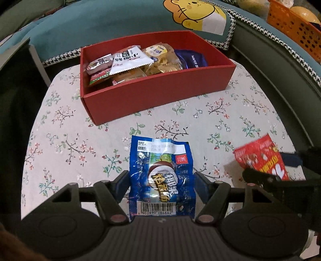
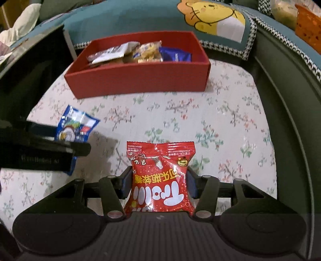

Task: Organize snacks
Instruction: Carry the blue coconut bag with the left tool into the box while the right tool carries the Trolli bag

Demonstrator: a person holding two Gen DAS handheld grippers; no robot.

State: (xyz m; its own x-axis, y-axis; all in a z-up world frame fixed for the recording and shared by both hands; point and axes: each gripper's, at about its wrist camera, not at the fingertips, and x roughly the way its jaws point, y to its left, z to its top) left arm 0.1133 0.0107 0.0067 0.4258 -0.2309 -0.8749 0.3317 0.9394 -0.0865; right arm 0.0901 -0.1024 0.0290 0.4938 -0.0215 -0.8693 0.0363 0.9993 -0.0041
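A blue snack packet (image 1: 160, 160) with a barcode sits between the pads of my left gripper (image 1: 161, 176), which is shut on it above the floral table. A red candy packet (image 2: 160, 180) is clamped at its sides by my right gripper (image 2: 159, 172). Each view catches the other gripper at its edge: the red packet (image 1: 260, 158) at the right, the blue packet (image 2: 76, 126) at the left. Beyond both stands an open red box (image 1: 156, 94) (image 2: 136, 82) holding several wrapped snacks.
The table wears a floral cloth (image 1: 230, 112). Behind the box lies a teal cushion (image 1: 124, 18) with a yellow cartoon animal. An orange perforated basket (image 1: 293, 26) sits at the far right. A dark panel (image 2: 30, 60) stands at the table's left edge.
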